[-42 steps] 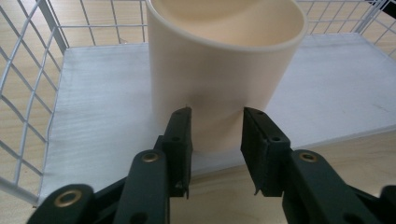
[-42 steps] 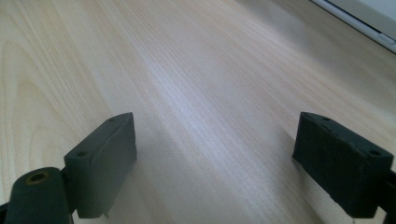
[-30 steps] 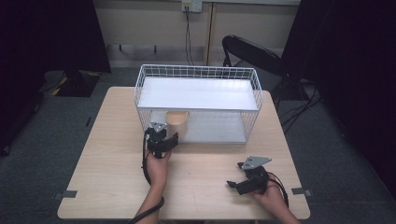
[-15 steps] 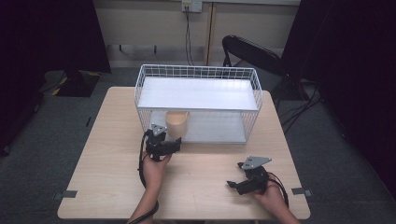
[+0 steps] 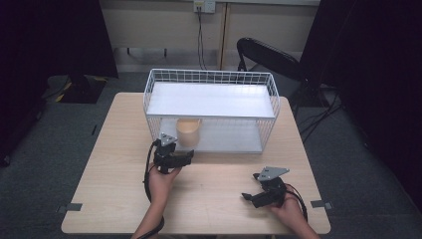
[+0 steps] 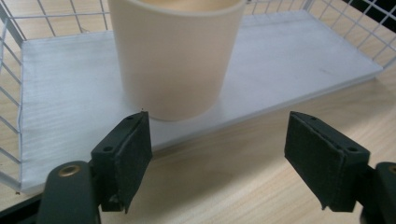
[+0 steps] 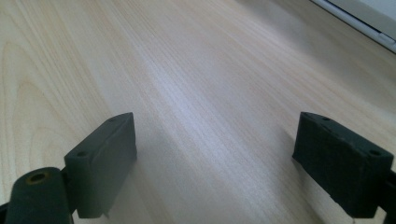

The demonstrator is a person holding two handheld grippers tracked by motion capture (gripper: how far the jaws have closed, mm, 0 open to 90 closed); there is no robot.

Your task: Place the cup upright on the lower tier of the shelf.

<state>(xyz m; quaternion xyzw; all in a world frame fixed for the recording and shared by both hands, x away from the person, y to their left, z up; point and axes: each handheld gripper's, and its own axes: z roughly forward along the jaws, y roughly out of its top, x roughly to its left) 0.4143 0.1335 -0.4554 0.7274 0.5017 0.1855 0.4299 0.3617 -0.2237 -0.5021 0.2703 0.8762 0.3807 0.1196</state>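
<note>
— Where's the cream-coloured round paper cup [image 6: 175,56]?

— Upright on the lower white board [image 6: 289,60] of the white wire-mesh rack [image 5: 211,79], near its left end, close behind the open front edge.

— And the left claw [image 6: 217,154]?

— Just in front of the cup, not touching it. Its jaws have just been opening and stand spread, nothing between the black pads [image 6: 133,149]; the cup sits beyond the tips.

— The right claw [image 7: 215,163]?

— Also spread wide, empty, low over the pale wooden surface [image 7: 201,70], well apart from the rack, at the near right in the high view [image 5: 251,195].

— Anything behind?

— A black folding chair [image 5: 271,55] beyond the far edge of the surface.
</note>
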